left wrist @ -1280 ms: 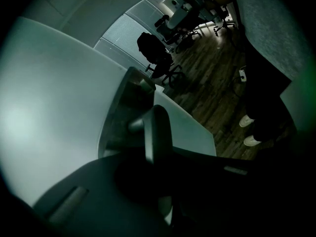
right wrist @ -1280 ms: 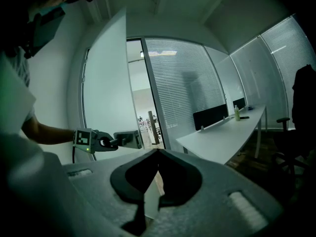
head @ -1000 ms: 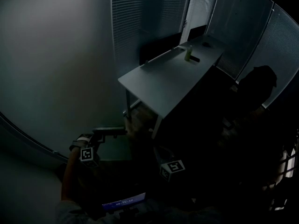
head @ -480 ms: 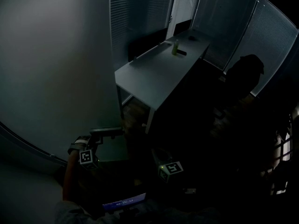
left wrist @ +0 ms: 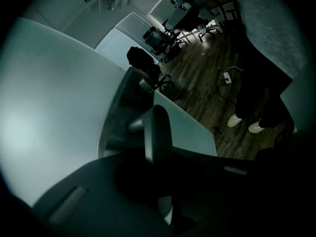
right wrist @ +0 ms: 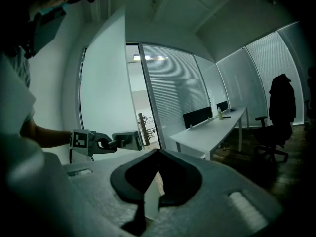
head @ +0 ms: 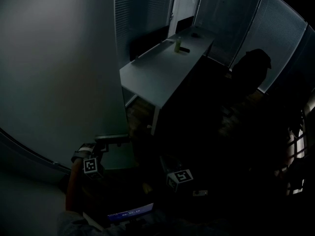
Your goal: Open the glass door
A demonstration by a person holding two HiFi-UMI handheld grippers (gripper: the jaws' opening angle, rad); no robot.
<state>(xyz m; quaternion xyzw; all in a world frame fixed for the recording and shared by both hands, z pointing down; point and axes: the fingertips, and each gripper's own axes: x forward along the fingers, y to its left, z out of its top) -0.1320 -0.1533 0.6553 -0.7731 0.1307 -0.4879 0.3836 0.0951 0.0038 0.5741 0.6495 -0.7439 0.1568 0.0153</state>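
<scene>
The frosted glass door (head: pixel 59 58) stands ajar at the left of the dark head view, its free edge toward the desk. Its lever handle (head: pixel 114 138) sticks out near the lower edge. My left gripper (head: pixel 104 144) is shut on that handle. In the left gripper view the handle (left wrist: pixel 155 132) runs down into the left gripper (left wrist: pixel 154 157), with the door (left wrist: pixel 49 107) pale behind it. The right gripper view shows the door (right wrist: pixel 103 83), the handle (right wrist: pixel 127 139) and the left gripper (right wrist: pixel 109 143) clamped on it. My right gripper (right wrist: pixel 158 154), also seen in the head view (head: pixel 170 163), hangs shut and empty.
A long white desk (head: pixel 157 68) with a bottle (head: pixel 177 44) runs along a wall of blinds (head: pixel 142 14). An office chair with a jacket (head: pixel 251 65) stands at its right. Beyond the door lie wooden floor, a person's shoes (left wrist: pixel 242 122) and office chairs (left wrist: pixel 158 38).
The desk and blinds have slid up and left in the head view as the view moves forward. Both grippers keep their places in the picture, and the left stays on the handle.
</scene>
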